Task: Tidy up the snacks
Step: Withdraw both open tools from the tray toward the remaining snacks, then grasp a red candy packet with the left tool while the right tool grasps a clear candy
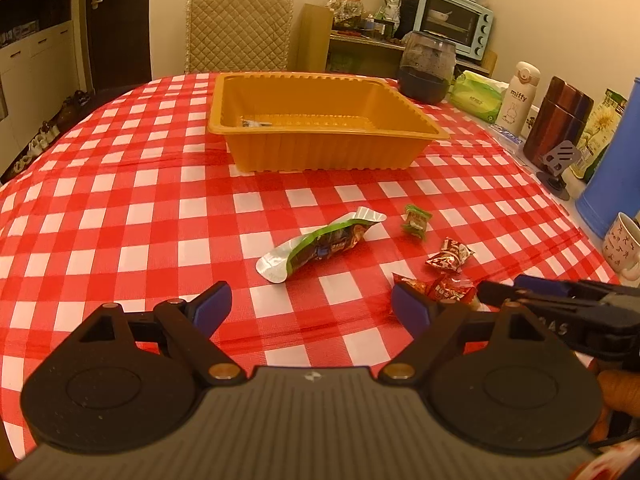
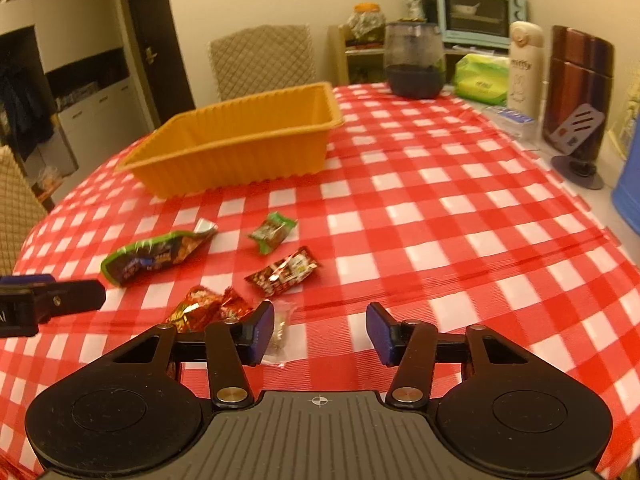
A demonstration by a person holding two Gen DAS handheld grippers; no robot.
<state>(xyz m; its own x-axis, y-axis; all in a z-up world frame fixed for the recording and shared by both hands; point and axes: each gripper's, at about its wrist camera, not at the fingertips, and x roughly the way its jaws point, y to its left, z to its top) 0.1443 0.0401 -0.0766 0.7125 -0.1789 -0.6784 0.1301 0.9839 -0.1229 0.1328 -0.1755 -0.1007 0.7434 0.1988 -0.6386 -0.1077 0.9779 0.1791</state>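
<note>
An orange plastic tray [image 1: 332, 152] [image 2: 240, 152] stands at the far middle of the checked table, with one small wrapper [image 1: 252, 123] inside. In front of it lie a long green snack packet [image 1: 320, 242] [image 2: 156, 258], a small green candy [image 1: 416, 220] [image 2: 272, 232], a red-brown candy [image 1: 450, 258] [image 2: 286, 272] and red wrapped candies [image 1: 440, 290] [image 2: 204, 308]. A clear small packet [image 2: 280, 332] lies by my right gripper's left finger. My left gripper [image 1: 312, 304] is open and empty above the table. My right gripper [image 2: 320, 332] is open and empty; it shows at the right in the left wrist view [image 1: 560, 300].
Along the table's right side stand a dark jar [image 1: 426, 68], a green tissue pack [image 1: 478, 96], a white bottle [image 1: 518, 98], a brown canister [image 1: 558, 120], a blue container [image 1: 616, 168] and a mug [image 1: 622, 246]. A quilted chair [image 1: 238, 32] stands behind the table.
</note>
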